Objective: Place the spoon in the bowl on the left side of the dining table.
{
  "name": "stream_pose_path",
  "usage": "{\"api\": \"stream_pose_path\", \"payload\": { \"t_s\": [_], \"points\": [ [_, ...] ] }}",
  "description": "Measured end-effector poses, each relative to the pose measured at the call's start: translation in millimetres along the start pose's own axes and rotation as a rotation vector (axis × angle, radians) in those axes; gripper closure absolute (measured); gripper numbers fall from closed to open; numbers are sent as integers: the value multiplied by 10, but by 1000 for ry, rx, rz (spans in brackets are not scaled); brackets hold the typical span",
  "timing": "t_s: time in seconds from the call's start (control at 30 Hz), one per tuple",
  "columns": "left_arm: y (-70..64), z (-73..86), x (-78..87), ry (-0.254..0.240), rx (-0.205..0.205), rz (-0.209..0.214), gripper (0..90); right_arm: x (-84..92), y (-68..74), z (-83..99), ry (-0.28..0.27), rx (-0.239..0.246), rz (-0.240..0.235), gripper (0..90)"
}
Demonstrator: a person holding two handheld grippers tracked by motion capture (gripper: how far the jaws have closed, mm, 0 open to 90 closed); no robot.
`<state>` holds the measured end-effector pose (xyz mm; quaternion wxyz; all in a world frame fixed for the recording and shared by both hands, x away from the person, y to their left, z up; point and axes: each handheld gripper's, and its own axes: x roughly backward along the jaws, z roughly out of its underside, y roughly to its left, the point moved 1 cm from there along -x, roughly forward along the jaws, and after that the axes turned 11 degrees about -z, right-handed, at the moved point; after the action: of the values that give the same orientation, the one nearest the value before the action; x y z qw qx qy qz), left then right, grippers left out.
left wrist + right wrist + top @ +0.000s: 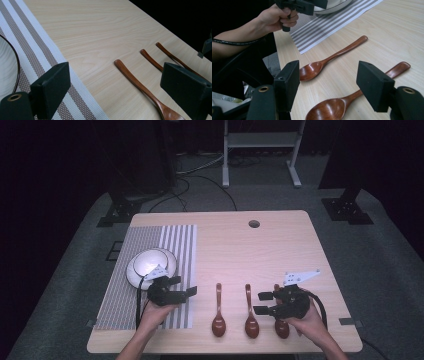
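Note:
Three brown wooden spoons lie side by side near the table's front edge: the left spoon [218,312] [332,57], the middle spoon [250,312] [342,102] and the right spoon [281,327], partly under my right hand. My right gripper [262,302] [329,82] is open, hovering low over the middle spoon without its pads touching it. A white bowl [150,265] [6,67] rests on a striped placemat [175,245] [37,45]. My left gripper [182,286] [117,87] is open over the mat's right edge, beside the bowl, and holds nothing.
A round hole [254,223] sits near the table's far edge. Beyond the table stand a white frame [262,140] and black stand bases [117,210] [347,207], with cables on the grey floor. Bare wood stretches across the table's middle and back.

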<state>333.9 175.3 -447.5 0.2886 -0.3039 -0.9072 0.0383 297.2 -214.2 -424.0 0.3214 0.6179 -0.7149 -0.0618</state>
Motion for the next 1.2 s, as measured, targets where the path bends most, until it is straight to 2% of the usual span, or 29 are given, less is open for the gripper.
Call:
{"api": "stream_pose_path", "payload": {
  "t_s": [0.27, 0.87, 1.2],
  "points": [
    [8, -1, 4, -2, 6, -1, 83, -123, 48, -96, 44, 31, -11, 431],
    [16, 1, -4, -2, 9, 5, 83, -444, 138, -202, 110, 56, -93, 568],
    [9, 3, -8, 2, 8, 7, 83, -868, 223, -235, 280, 98, -139, 674]
  ]
}}
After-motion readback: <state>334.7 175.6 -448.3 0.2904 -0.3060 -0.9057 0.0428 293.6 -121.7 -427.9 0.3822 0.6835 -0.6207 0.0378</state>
